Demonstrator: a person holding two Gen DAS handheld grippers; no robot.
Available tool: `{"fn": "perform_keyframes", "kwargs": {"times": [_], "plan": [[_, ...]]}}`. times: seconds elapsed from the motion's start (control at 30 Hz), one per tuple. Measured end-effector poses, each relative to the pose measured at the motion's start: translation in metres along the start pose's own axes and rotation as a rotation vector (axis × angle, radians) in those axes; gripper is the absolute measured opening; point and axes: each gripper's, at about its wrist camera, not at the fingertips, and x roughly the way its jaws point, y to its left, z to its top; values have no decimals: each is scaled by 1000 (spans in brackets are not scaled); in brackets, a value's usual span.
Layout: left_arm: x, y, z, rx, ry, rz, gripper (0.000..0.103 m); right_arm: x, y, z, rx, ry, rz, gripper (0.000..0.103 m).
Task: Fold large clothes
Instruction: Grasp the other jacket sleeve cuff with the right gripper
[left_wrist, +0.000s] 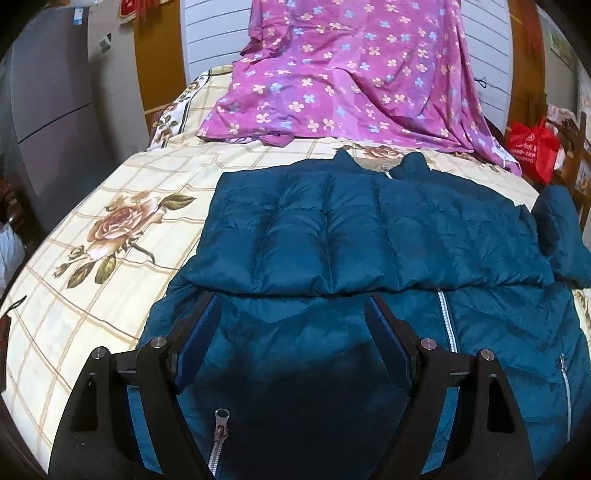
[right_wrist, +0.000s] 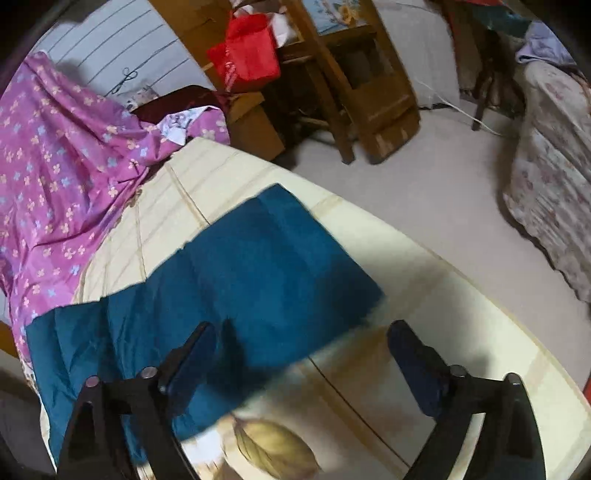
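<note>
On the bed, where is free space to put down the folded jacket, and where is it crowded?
Free: the rose-print bedsheet left of the blue jacket, and the strip between the jacket's outstretched sleeve and the bed's floor-side edge. Crowded: the head end, under the purple flowered cloth, which almost meets the jacket's collar.

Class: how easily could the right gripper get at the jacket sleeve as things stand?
Probably easily: the right gripper is open just above the sleeve, which lies flat and uncovered on the bed, with nothing between.
</note>
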Motion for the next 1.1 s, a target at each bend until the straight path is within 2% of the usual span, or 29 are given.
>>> {"fn": "perform_keyframes", "kwargs": {"times": [0.23, 0.27, 0.33, 0.37, 0.4, 0.43, 0.5, 0.67, 0.9, 1.1], "plan": [[0, -4, -2, 17, -6, 10, 80, 18, 15, 6, -94, -74, -54, 99], [1, -4, -2, 15, -1, 11, 80, 20, 16, 5, -101, -86, -61, 93], [3, -3, -3, 8, 9, 13, 80, 18, 19, 2, -115, -117, -50, 69], [4, -2, -3, 6, 12, 14, 80, 17, 16, 0, -100, -131, -19, 47], [4, -2, -3, 3, 13, 15, 80, 16, 11, 0, -69, -134, 37, 40], [4, -1, -3, 1, 11, 16, 80, 15, 9, -1, -55, -139, 54, 37], [3, -3, -2, 6, 7, 17, 80, 7, 7, -4, -52, -184, 78, 34], [3, -4, -3, 10, 13, 15, 80, -2, 8, -9, -48, -211, 110, 26], [6, -3, -2, 3, 29, 28, 80, -26, 25, -14, -117, -227, 117, 23], [24, -1, -4, -4, 112, 43, 80, -69, 52, -27, -217, -253, 86, 19]]}}
